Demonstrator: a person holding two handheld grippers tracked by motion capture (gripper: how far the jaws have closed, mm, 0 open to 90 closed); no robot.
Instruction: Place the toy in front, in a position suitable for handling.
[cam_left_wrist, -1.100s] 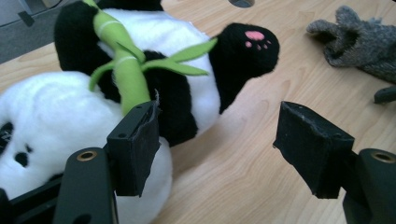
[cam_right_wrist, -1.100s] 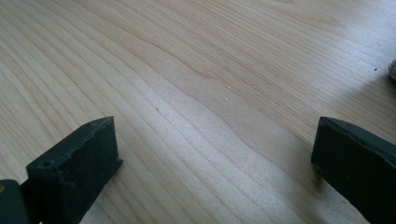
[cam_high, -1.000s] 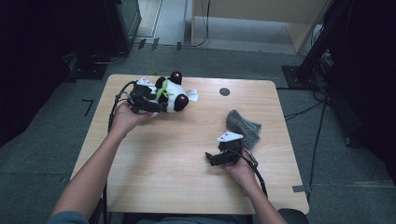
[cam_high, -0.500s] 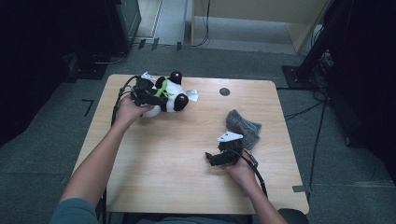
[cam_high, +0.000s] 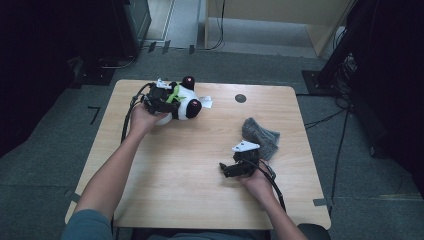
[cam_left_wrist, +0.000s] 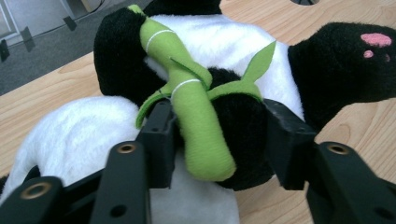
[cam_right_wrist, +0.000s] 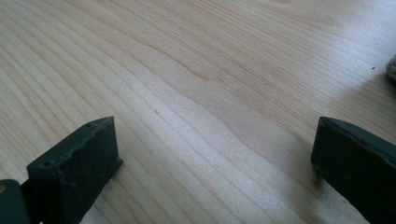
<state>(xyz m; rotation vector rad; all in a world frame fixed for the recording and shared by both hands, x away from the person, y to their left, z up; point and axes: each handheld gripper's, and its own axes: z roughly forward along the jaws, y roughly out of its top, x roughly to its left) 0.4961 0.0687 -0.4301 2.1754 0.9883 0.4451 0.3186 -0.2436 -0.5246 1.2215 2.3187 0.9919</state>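
Note:
A black-and-white plush panda (cam_high: 186, 104) lies on the wooden table (cam_high: 190, 175) at its far left, hugging a green bamboo stalk (cam_left_wrist: 196, 112). My left gripper (cam_high: 161, 99) is on the panda. In the left gripper view its jaws have just been closing, and the left gripper (cam_left_wrist: 222, 140) now presses from both sides on the panda's (cam_left_wrist: 224, 37) black arm and the bamboo. My right gripper (cam_high: 230, 169) rests low over the table at the near right. In the right gripper view the right gripper (cam_right_wrist: 215, 144) is open, with bare wood between its pads.
A crumpled grey cloth (cam_high: 261, 135) lies just beyond my right gripper, near the table's right side. A small black round spot (cam_high: 240, 98) marks the far edge. A white tag (cam_high: 206, 102) sticks out beside the panda. Dark equipment stands on the floor around the table.
My left hand has pushed a little further onto the panda and dropped lower, and the panda has shifted slightly. The right hand and the grey cloth have not moved.

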